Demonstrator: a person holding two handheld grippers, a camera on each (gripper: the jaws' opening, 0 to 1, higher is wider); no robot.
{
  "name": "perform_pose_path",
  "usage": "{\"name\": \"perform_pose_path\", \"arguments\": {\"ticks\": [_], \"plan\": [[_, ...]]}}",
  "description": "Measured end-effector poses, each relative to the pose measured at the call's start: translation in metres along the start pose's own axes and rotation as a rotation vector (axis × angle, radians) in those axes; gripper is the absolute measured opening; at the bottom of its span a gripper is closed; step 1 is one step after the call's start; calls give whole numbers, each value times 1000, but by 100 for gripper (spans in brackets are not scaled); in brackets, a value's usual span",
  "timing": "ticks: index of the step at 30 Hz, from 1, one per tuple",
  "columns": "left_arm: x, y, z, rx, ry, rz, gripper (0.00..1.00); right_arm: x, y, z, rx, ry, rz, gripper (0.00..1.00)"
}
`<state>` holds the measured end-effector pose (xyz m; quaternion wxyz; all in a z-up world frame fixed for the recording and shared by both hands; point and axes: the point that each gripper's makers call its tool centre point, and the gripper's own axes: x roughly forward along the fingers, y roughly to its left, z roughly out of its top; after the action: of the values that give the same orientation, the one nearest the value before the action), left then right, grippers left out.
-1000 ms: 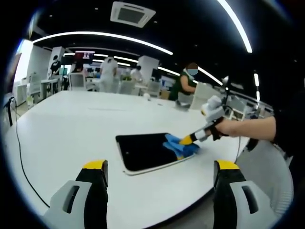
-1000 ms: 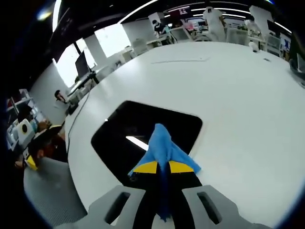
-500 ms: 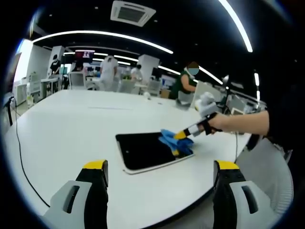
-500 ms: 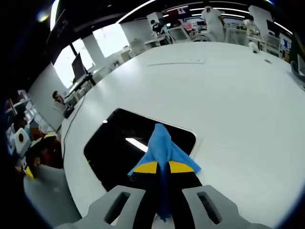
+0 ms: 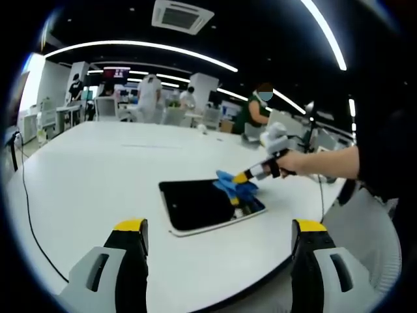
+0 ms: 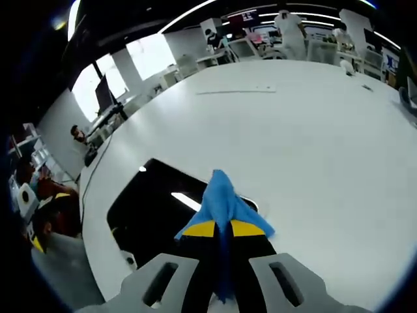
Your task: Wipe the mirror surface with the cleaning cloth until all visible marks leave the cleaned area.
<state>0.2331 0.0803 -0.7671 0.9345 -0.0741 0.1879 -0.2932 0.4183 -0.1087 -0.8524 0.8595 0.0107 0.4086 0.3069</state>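
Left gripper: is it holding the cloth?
No. The left gripper has open, empty fingers; the blue cloth is pinched in the right gripper, over the mirror.

No legible text or labels.

Lower right corner of the mirror (image 6: 156, 215) hidden under the blue cleaning cloth (image 6: 221, 202) in the right gripper view; near edge lost behind the right gripper (image 6: 222, 229) bodywork at bottom of frame. Marks on the glass too faint to tell. In the left gripper view, left gripper (image 5: 219, 227) cut off at bottom edge. Distant people at upper left too small to make out.
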Motion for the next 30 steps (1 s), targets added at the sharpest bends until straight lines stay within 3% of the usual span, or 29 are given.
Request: {"name": "perform_pose_path", "arguments": {"ticks": [30], "plan": [[0,0,0,-2,-1,-2,91,11,-11,17,-28,-31,-31,1]]}}
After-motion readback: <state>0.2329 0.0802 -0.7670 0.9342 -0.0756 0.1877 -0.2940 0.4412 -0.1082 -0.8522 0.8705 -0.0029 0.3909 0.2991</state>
